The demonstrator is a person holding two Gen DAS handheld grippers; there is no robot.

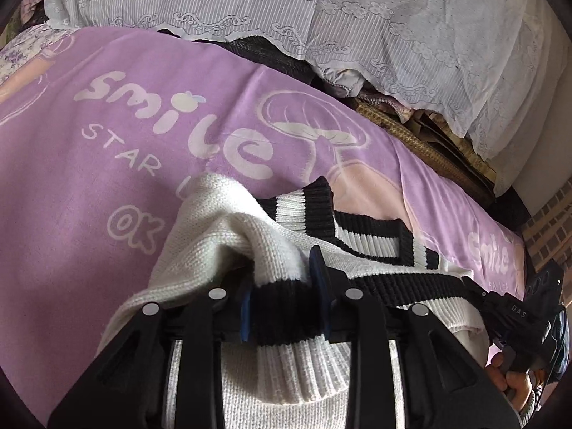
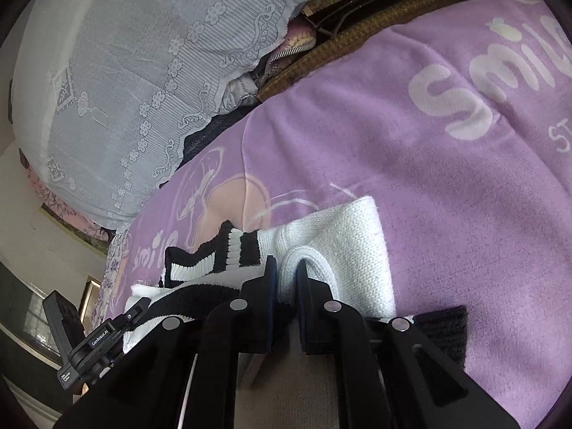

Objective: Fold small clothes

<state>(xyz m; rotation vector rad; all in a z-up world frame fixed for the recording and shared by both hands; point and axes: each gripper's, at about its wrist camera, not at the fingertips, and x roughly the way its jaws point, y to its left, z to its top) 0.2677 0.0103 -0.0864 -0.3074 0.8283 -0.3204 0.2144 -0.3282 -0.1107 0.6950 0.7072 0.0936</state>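
Note:
A small white knit sweater (image 1: 221, 221) with black-and-white striped ribbing lies bunched on a purple "smile" blanket (image 1: 89, 186). My left gripper (image 1: 282, 286) is shut on its black ribbed band, which fills the gap between the blue pads. White knit hangs below the jaws toward the camera. In the right wrist view the sweater (image 2: 343, 243) shows a folded white edge, and my right gripper (image 2: 286, 268) is shut on that fold. The striped collar (image 2: 228, 250) lies to its left. Both grippers hold the same garment side by side, low over the blanket (image 2: 429, 186).
A white lace cover (image 1: 250, 3) drapes over piled bedding along the far side. A brown woven mat edge (image 1: 432, 153) shows beneath it. The right gripper's body (image 1: 518, 314) and a hand (image 1: 514, 389) sit at the right. The left gripper's body (image 2: 96, 343) appears low left.

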